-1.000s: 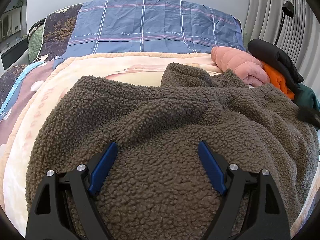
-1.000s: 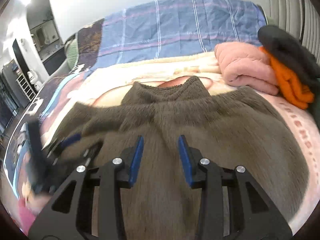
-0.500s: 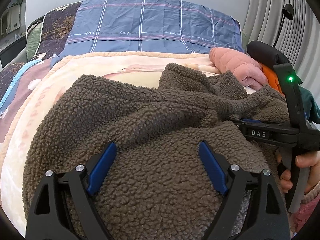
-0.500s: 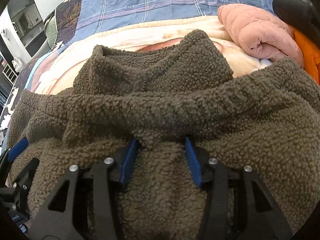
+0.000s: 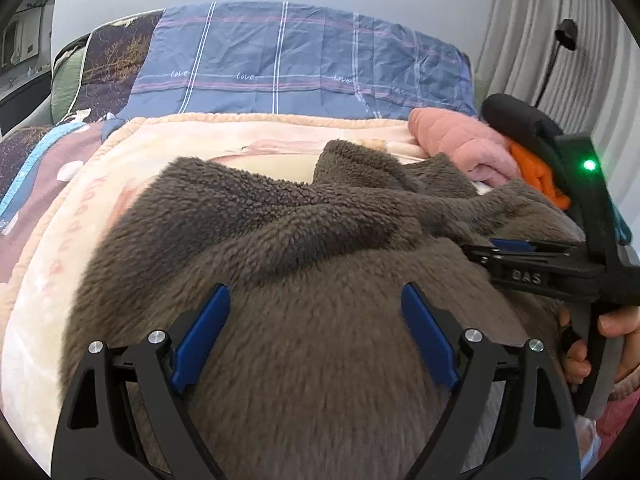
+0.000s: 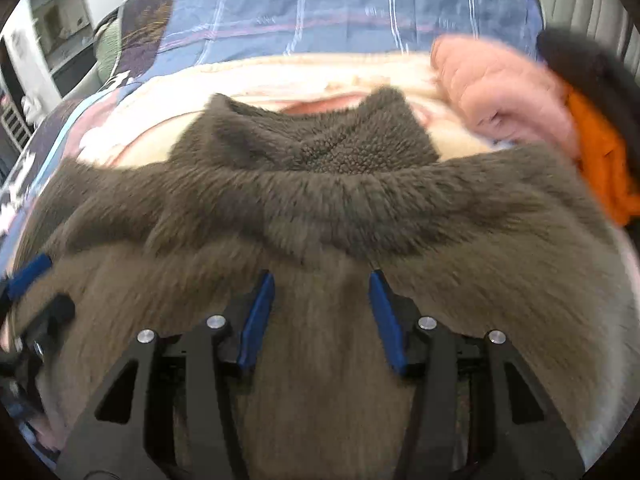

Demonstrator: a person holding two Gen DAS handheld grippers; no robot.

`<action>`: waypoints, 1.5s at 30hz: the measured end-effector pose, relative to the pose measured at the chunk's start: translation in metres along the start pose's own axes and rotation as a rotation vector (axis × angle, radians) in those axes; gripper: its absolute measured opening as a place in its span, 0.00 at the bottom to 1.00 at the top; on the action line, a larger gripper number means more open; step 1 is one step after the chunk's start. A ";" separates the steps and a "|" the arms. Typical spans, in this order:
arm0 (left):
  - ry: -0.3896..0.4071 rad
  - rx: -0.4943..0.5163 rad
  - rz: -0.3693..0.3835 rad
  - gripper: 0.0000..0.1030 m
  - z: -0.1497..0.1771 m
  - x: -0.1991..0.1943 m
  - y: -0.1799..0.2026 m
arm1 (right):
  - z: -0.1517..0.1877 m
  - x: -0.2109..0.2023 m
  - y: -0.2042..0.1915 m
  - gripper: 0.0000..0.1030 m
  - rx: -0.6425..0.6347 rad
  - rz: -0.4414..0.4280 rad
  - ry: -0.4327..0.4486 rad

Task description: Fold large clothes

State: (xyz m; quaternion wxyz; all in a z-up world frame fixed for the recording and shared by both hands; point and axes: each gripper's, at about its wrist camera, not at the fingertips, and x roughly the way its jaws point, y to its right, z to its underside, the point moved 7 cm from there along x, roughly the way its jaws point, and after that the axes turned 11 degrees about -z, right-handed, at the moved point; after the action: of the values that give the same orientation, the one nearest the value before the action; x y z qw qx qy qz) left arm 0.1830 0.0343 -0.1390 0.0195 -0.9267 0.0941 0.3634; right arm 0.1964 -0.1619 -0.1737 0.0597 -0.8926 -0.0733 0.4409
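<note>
A brown fleece garment (image 5: 320,240) lies spread on the bed, its collar (image 6: 312,136) pointing to the far side and a thick fold running across its middle. My left gripper (image 5: 316,320) hovers wide open over the near part of the fleece, with only fabric below its pads. My right gripper (image 6: 320,304) stands about half open just short of the fold, fleece lying under and between its fingers without being pinched. In the left wrist view the right gripper (image 5: 520,256) shows side-on at the right, held by a hand (image 5: 616,328). The left gripper's blue pad (image 6: 28,276) shows at the right wrist view's left edge.
The fleece rests on a cream and pink blanket (image 5: 80,220). Behind it lies blue plaid bedding (image 5: 300,60). At the far right sit a rolled pink quilted garment (image 5: 460,144), an orange garment (image 5: 536,176) and a black one (image 5: 516,116). A curtain (image 5: 540,20) hangs on the right.
My right gripper has come down close to the fleece's fold and its jaws have widened; it has entered the left wrist view from the right. The left gripper has hardly moved.
</note>
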 end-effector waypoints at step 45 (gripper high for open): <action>-0.295 -0.422 0.634 0.27 0.025 0.070 -0.129 | 0.160 -0.017 -0.335 0.33 -1.143 0.032 0.288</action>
State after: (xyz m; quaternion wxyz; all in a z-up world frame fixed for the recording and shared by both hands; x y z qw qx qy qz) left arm 0.2410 0.1521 -0.2089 -0.2705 -0.7735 0.2946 0.4916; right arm 0.0323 0.1703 -0.1996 -0.4281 -0.8350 -0.2772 0.2066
